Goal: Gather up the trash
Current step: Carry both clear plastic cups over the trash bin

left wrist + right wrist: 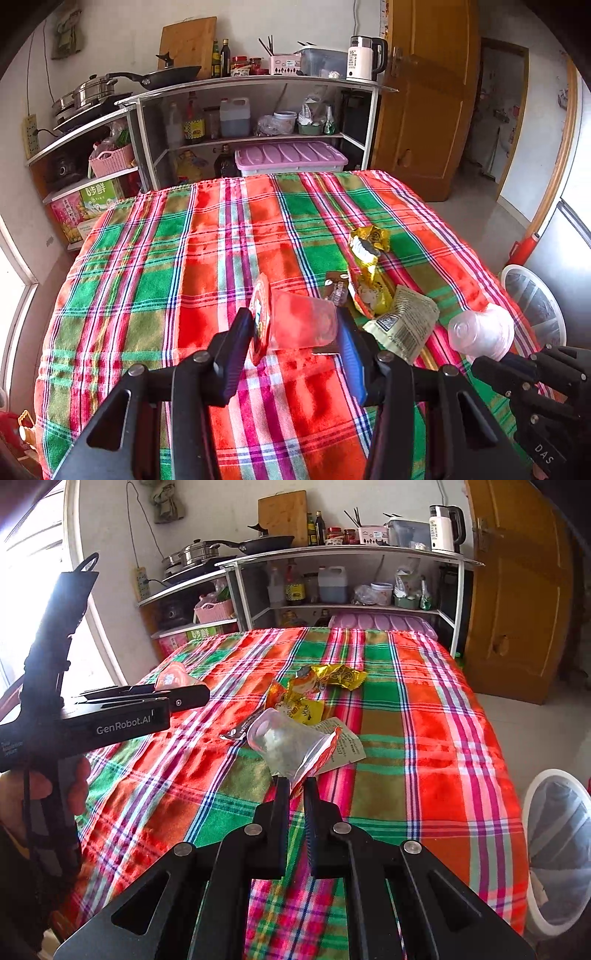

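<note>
Both jaws loaded over plaid worktop, kitchen shelving behind.
Left wrist: left gripper clamped on clear cup with red lid; wrappers just beside; "55°" on kettle.
Right wrist: right gripper pinching second clear cup by peeled lid; "GenRobot.AI" on other gripper's body; bin at right.

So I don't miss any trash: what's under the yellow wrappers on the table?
The yellow wrappers overlap a small brown packet and a pale printed packet. Anything beneath them is hidden.
</note>
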`<state>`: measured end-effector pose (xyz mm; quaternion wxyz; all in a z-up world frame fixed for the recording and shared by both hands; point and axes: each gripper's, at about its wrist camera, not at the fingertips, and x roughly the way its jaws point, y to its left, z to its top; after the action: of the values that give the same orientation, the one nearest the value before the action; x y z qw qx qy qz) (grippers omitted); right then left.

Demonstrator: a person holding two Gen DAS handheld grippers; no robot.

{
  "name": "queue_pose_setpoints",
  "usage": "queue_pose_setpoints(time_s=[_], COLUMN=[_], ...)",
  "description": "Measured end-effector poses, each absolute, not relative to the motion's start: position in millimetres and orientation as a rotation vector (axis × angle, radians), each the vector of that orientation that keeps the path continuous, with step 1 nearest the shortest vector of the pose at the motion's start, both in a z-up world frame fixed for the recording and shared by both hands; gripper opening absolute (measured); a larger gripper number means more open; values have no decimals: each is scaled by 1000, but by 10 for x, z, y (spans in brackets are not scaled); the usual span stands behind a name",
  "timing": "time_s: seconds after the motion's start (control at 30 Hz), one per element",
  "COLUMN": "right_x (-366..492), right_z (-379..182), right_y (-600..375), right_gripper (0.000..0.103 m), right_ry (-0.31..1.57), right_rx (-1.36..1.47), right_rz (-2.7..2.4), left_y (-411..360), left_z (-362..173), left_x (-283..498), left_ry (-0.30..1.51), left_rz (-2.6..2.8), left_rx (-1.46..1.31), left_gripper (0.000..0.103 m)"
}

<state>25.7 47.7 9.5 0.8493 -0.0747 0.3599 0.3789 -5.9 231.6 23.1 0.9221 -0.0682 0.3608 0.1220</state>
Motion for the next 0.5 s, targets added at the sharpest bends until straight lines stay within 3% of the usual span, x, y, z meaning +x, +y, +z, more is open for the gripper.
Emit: queue_pose_setpoints(time_s=[0.5], right_x=[318], right_z=[276], right_y=[-162], right_gripper=[8], right_ry=[715], right_rx=[-98], right_rz=[666], left_y=[1595], left_z=[378], left_x=[80], left_ry=[712], left_rz=[105], left_rx=[-70], left_gripper=[48])
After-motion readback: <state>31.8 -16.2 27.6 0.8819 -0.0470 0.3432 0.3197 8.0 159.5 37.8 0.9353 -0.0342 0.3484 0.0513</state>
